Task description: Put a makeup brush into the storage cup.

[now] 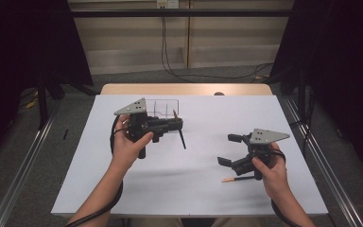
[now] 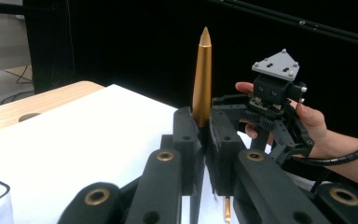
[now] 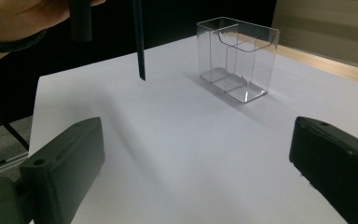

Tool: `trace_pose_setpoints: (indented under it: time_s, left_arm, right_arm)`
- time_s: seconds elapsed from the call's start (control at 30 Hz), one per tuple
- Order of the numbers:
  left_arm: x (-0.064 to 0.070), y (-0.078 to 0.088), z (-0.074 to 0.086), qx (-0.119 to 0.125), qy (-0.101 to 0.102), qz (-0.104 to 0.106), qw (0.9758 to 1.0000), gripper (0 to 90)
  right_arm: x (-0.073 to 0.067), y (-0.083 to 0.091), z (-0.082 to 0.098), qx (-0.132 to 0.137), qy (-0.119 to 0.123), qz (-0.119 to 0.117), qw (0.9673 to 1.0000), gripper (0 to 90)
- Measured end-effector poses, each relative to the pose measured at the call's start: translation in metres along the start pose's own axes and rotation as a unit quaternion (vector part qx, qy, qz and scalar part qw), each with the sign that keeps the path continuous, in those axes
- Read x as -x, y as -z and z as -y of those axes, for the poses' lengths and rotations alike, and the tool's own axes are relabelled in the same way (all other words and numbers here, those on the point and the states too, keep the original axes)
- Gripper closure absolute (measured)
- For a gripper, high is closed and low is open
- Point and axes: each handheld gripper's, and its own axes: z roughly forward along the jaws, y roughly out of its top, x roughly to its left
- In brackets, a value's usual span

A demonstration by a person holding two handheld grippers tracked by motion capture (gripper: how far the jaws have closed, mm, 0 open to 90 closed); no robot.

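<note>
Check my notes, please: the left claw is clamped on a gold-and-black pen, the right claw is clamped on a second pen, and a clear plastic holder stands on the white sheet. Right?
One slip: the right claw is open and holds nothing, as the right gripper view shows; the second pen lies on the white sheet beside it. The left claw is clamped on the gold-and-black pen, and the clear plastic holder stands on the sheet.

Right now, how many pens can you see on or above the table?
2. One gold-and-black pen is clamped in the left hand-held gripper, beside the clear holder. The second pen lies on the white table near the right hand-held gripper.
</note>
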Motion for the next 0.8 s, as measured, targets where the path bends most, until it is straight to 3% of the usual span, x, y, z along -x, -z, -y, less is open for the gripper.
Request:
trace_pose_setpoints:
  time_s: [0.8]
  left_arm:
    - [-0.003, 0.004, 0.0, -0.005, -0.001, -0.009, 0.9999, 83.5]
  right_arm:
    - [0.003, 0.046, 0.021, 0.022, -0.004, 0.027, 0.9994, 2.8]
